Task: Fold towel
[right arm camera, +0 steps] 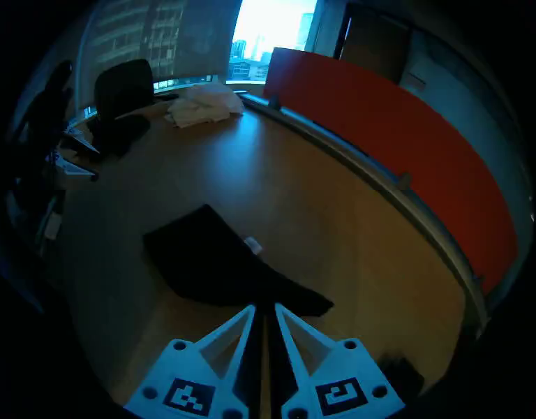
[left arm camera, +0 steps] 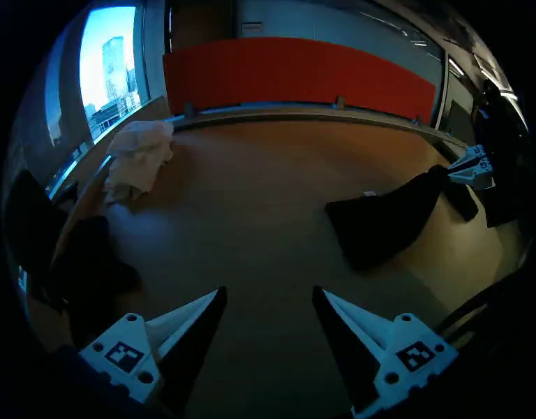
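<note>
In the left gripper view, a bright window [left arm camera: 111, 70] sits at the far left, and just below it a crumpled white cloth [left arm camera: 139, 157] lies on the far left part of the wooden table [left arm camera: 268, 195]. Near the camera, the left gripper [left arm camera: 268, 293] hovers over bare wood with its fingers spread wide apart and nothing between them. To the right lies the black towel [left arm camera: 386, 216] - most of it flat on the table, with one corner drawn up and to the right. That corner meets the right gripper [left arm camera: 474, 167], which is at the far right edge of the table. A long red partition [left arm camera: 296, 73] runs behind the far side of the table. In the right gripper view, a dark chair [right arm camera: 121, 91] stands at the far left by the window, with the white cloth [right arm camera: 202, 105] just to its right on the far end of the table [right arm camera: 324, 209]. The black towel [right arm camera: 212, 262] spreads across the near middle, a small white tag [right arm camera: 252, 244] showing on its right edge. Its near corner runs in between the fingers of the right gripper [right arm camera: 264, 311] - they are pressed nearly together, pinching the fabric. The red partition [right arm camera: 407, 140] curves along the right side.
</note>
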`<action>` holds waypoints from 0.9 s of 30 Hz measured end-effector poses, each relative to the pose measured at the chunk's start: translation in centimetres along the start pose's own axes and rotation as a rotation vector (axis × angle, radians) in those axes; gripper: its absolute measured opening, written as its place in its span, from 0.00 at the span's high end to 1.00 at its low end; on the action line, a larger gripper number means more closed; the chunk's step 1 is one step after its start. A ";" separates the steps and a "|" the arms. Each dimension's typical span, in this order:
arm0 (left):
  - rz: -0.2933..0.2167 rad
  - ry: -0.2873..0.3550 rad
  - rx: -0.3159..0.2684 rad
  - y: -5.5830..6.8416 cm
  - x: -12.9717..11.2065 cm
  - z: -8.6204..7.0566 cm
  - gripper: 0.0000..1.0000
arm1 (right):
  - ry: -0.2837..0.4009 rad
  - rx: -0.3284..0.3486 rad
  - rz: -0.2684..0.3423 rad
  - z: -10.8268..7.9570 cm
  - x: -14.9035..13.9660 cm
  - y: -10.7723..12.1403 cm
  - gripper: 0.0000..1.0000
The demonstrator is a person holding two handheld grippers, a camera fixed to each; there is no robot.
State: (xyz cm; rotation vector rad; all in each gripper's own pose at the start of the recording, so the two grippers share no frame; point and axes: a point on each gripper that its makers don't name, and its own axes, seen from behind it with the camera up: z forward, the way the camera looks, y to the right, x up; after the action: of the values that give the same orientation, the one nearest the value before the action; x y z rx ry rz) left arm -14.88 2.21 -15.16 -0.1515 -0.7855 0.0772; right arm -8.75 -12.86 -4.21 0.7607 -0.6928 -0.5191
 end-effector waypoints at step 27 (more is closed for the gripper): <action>-0.064 0.028 0.039 -1.5 0.6 -3.1 0.10 | 0.014 0.271 -0.148 7.2 6.3 -11.6 0.97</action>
State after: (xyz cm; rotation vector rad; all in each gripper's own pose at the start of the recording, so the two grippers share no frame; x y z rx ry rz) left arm -12.19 0.51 -16.65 -0.0900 -0.7603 0.0303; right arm -11.81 -27.36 -6.96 1.0750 -0.7055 -0.5595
